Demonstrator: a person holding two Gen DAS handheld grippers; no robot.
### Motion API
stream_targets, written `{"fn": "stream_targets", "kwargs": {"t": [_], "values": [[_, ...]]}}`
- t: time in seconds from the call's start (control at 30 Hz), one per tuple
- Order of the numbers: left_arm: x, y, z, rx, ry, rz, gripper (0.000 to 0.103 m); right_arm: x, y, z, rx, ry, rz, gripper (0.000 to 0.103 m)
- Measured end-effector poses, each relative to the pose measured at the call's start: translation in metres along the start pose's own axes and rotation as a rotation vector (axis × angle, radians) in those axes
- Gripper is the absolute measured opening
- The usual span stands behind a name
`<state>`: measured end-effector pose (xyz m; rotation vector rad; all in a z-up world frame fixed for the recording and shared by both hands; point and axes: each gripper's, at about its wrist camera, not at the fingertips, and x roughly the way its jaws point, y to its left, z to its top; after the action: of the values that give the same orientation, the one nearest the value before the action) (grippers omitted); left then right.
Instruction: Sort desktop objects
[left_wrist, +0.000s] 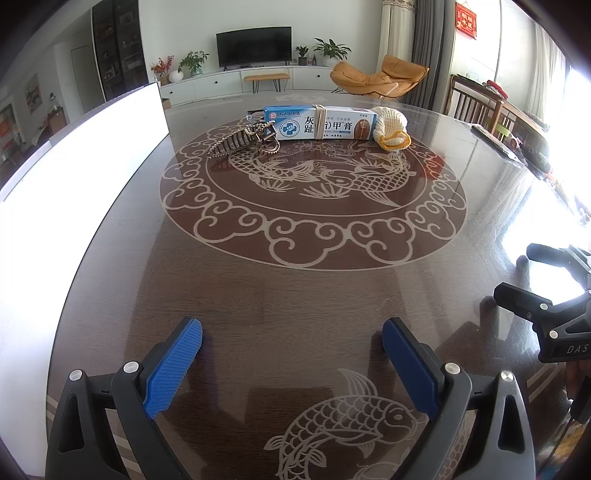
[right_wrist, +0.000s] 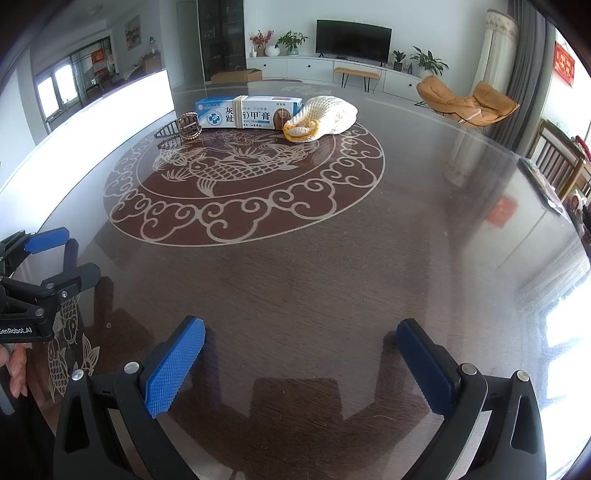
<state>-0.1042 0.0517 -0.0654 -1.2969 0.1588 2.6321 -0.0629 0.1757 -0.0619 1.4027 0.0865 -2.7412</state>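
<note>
Overall, the table (left_wrist: 295, 280) was a dark brown wood-grain slab under a glossy, reflective top, inlaid with a pale round medallion of scrolled clouds and carp; a second carp motif lay at the near edge.

Three objects sat in a row at the far side of the medallion, well apart from both grippers:
- The clip (left_wrist: 246, 139), a bronze-coloured metal hair claw with curved ribbed teeth, lay at the left end, just beside the box.
- The box (left_wrist: 320, 123), a long rectangular white-and-blue carton with printed characters, lay on its long side in the middle, with a tan rubber band wrapped around its girth.
- The pouch (left_wrist: 390, 127), a cream crocheted piece with a knobbly knit texture and a yellow rim, lay at the right end, touching or nearly touching the box end.

A bright white flat panel (left_wrist: 85, 147) stood along the left edge of the table.

The left gripper (left_wrist: 291, 338) had black plastic arms with round metal pins and blue pads; one pad face showed a fine ribbed texture. Its jaws stood wide apart with nothing between them, over bare table at the near side.

The right gripper (right_wrist: 301, 341) had the same build, with a diamond-knurled blue pad. Its jaws likewise stood wide apart and empty, above the near table surface.
</note>
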Motion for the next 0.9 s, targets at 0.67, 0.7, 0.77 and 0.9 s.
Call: {"fn": "stream_targets", "kwargs": {"t": [0.67, 0.7, 0.77, 0.9], "values": [[-0.016, 0.003, -0.007, -0.021, -0.05, -0.002, 0.099, 0.0, 0.0, 0.0, 0.002, 0.001, 0.003, 0.103], [-0.024, 0.005, -0.008, -0.034, -0.08, -0.004, 0.099, 0.0, 0.0, 0.0, 0.002, 0.001, 0.003, 0.103], [-0.038, 0.008, -0.008, -0.055, -0.127, -0.021, 0.099, 0.0, 0.0, 0.0, 0.002, 0.001, 0.003, 0.103], [-0.058, 0.013, -0.004, -0.079, -0.205, -0.019, 0.099, 0.0, -0.001, 0.0, 0.002, 0.001, 0.003, 0.103]]}}
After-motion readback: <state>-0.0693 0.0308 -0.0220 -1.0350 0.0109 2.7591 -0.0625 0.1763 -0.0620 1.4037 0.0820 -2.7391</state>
